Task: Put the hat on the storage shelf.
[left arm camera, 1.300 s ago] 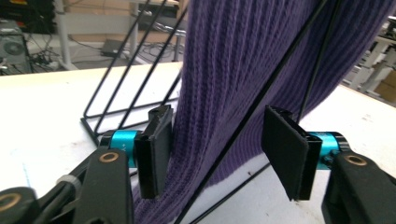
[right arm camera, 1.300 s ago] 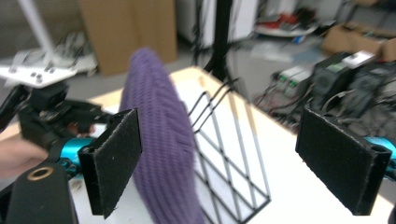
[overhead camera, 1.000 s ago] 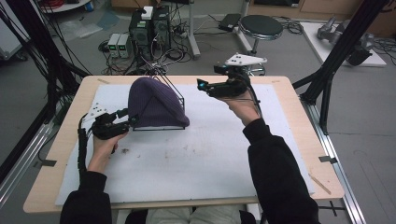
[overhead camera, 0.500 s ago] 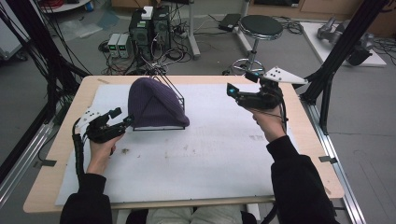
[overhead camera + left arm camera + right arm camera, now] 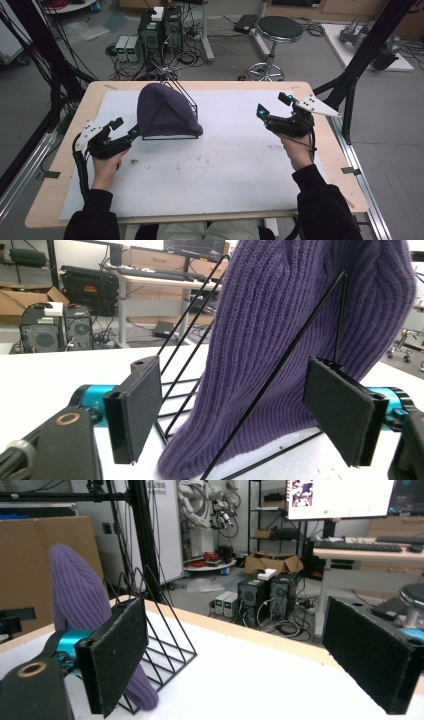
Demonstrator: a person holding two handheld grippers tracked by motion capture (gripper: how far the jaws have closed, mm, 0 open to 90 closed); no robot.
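A purple knit beanie point(image 5: 165, 112) is draped over a black wire rack point(image 5: 187, 100) at the back left of the table. My left gripper point(image 5: 127, 128) lies just left of the beanie, pointing at its lower edge. In the left gripper view the left gripper point(image 5: 235, 370) has its jaws apart; they have just been opening, with the beanie point(image 5: 300, 315) and a rack wire point(image 5: 280, 370) between the pads but untouched. My right gripper point(image 5: 273, 105) hovers over the right side of the table, well apart from the beanie. The right gripper point(image 5: 245, 630) is open, with nothing between its pads point(image 5: 117, 655).
A white sheet point(image 5: 225, 165) covers the wooden table point(image 5: 70, 150). Black frame posts point(image 5: 360, 65) rise at the table's right and left. Beyond the far edge a stool point(image 5: 277, 30) and computer cases point(image 5: 160, 27) stand on the floor.
The right gripper moved from beside the top of the rack out to the right and lower. The left gripper's jaws widened and it drew back slightly from the beanie.
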